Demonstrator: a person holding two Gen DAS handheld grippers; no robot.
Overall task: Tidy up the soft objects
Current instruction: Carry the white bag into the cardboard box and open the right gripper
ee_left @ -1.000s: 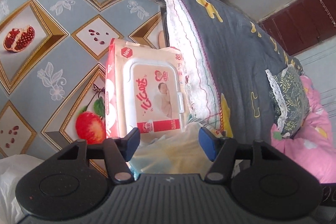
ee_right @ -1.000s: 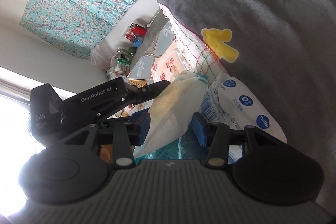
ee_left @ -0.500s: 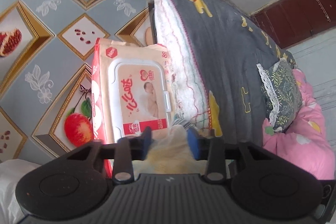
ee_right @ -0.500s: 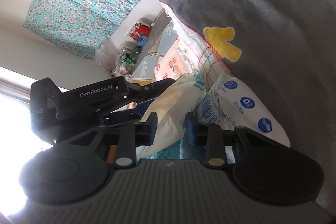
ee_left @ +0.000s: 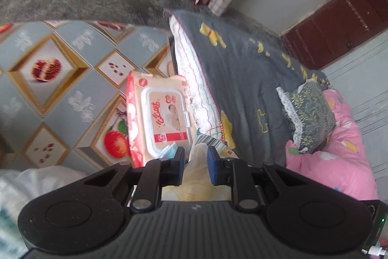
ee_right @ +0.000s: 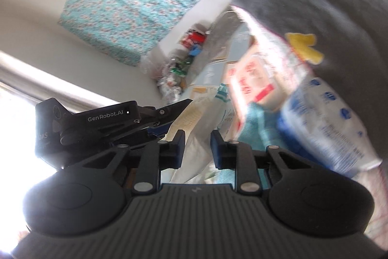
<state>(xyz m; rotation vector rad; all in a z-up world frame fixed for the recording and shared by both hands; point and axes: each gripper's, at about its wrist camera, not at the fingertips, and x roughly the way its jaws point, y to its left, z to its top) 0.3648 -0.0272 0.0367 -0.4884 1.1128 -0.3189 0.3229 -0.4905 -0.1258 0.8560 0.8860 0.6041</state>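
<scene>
Both grippers gripped 1 soft plastic bag (ee_left: 197, 168). The left gripper (ee_left: 196, 165) had its jaws clamped on the bag's cream edge. The right gripper (ee_right: 197, 149) had its jaws closing on the bag's white fold. At 11 o'clock from the left jaws, a wet-wipes pack (ee_left: 161, 118) lay on the patterned mat (ee_left: 72, 79), lid shut, beside the grey quilt (ee_left: 242, 79).

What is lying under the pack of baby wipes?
The baby wipes pack lies flat on a fruit-patterned mat, its right edge against the grey quilt. Whatever is directly beneath it is hidden by the pack itself.
</scene>
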